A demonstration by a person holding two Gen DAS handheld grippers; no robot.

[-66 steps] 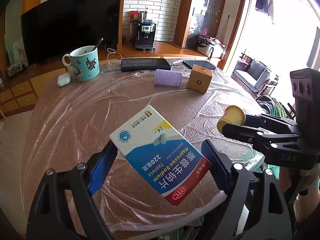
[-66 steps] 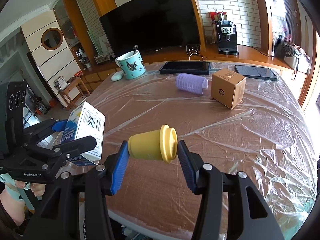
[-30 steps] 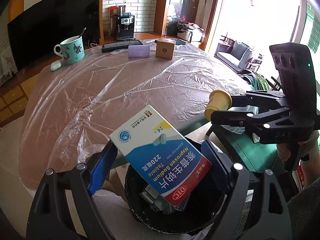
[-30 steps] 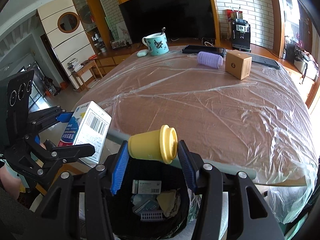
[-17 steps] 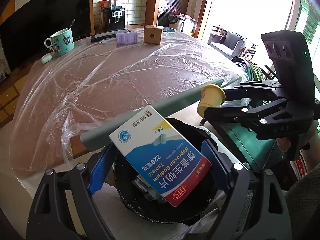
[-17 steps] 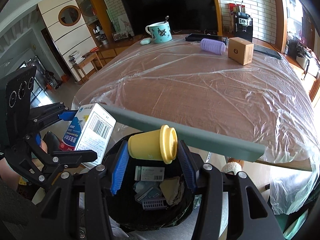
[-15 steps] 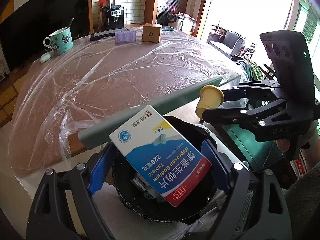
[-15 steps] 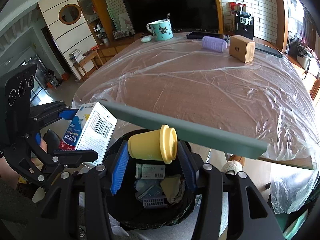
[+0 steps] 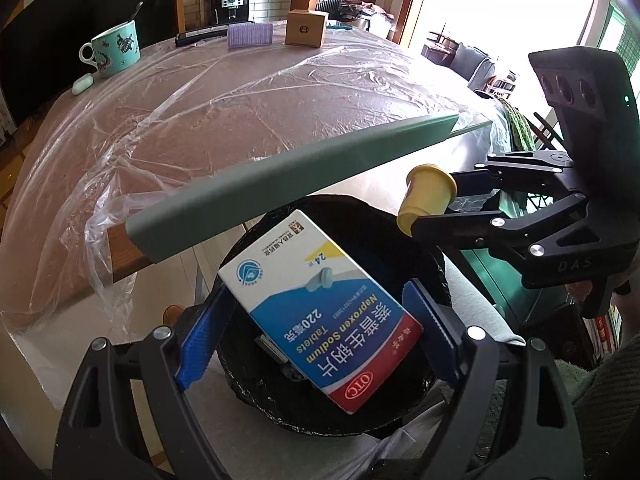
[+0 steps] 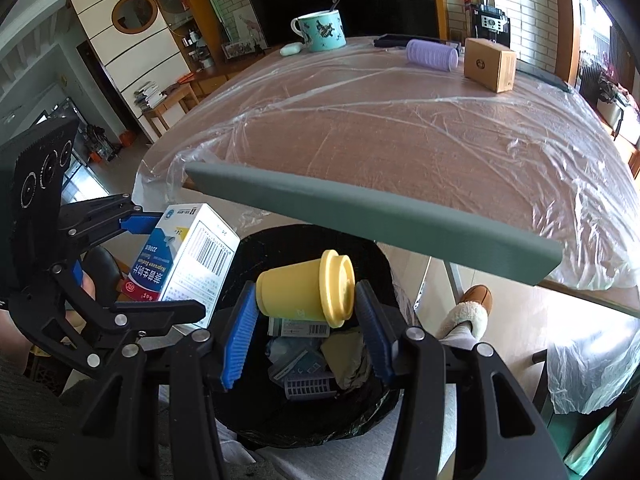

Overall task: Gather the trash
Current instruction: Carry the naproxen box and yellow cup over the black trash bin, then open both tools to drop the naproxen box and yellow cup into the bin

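The left gripper (image 9: pixel 316 316) has its jaws closed on a blue and white medicine box (image 9: pixel 320 304), held by its two narrow sides with the printed face tilted up. The right gripper (image 10: pixel 304 316) has its jaws closed on a small yellow cup (image 10: pixel 306 294), lying on its side with its lid to the right. Both things hang over the mouth of a black bin (image 10: pixel 372 412) just below the near edge of the table (image 10: pixel 400 128), and the bin already holds some cartons and wrappers

The step in hand looks to be the drop. To do it well, each thing should sit over the open middle of the bin before its jaws widen. The cup seems well centred; the box, seen from the right wrist view, sits toward the bin's left rim, so I judge it wants a small shift right first. Opening low helps, since the round cup can bounce or roll off the pile. The grey strip (image 9: pixel 288 184) along the table edge lies just beyond the bin, so the grippers should stay on its near side

Far across the table a mug (image 10: pixel 322 30), a purple roller (image 10: pixel 432 54) and a brown box (image 10: pixel 490 64) remain
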